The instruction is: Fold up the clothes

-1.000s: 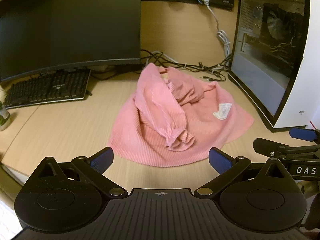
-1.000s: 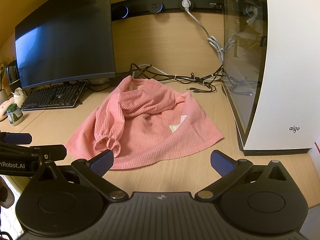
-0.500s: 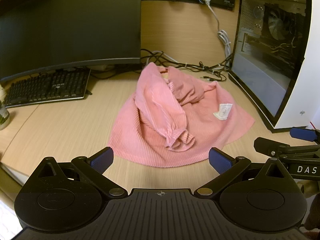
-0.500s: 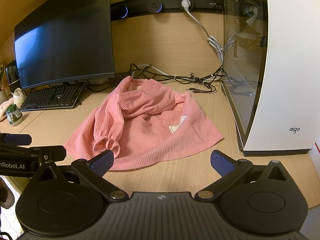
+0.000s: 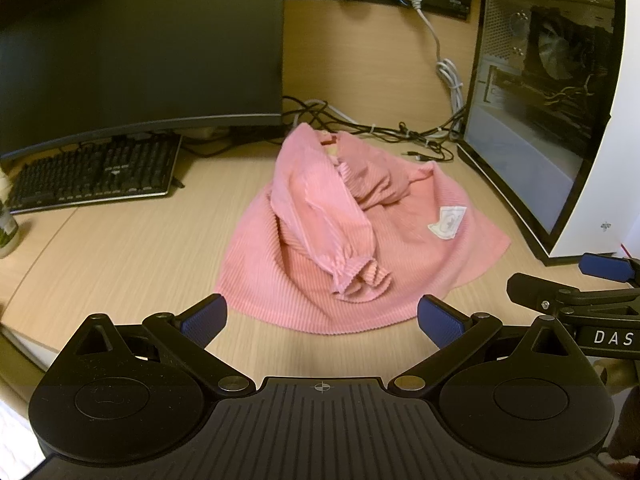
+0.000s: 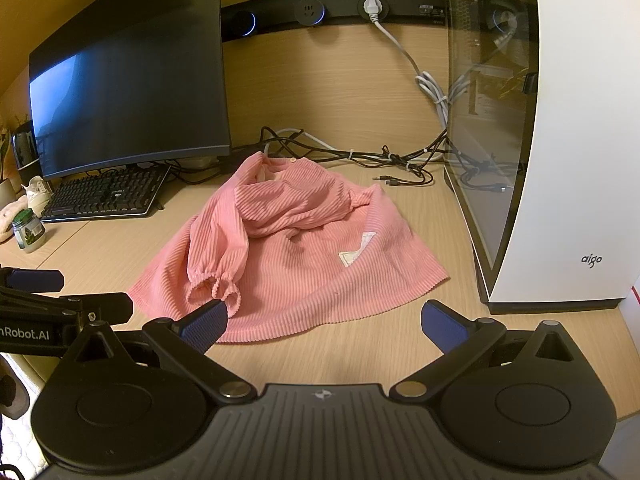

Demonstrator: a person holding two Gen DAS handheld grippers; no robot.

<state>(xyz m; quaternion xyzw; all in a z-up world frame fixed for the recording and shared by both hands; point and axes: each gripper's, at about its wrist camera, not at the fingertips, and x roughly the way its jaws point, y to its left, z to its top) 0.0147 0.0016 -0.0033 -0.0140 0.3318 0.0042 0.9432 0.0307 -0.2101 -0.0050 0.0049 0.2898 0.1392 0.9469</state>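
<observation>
Left gripper (image 5: 320, 318): jaws spread wide, holding nothing, poised above the bench (image 5: 120, 264) at the garment's near hem. Right gripper (image 6: 324, 322): jaws likewise wide and empty; its left pad overlaps the cuff (image 6: 214, 286) in view, contact not determinable. Pink garment (image 5: 360, 240) lies crumpled at bench centre, one sleeve draped across it toward 6 o'clock, white label (image 5: 447, 222) at 3 o'clock. Monitor (image 5: 140, 52) and keyboard (image 5: 96, 174) at 10 o'clock. PC case (image 6: 560, 140) at 2 o'clock, cables (image 6: 360, 156) at 12.

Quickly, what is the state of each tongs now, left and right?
Left tongs: open, holding nothing, short of the pink garment.
Right tongs: open, holding nothing.
</observation>
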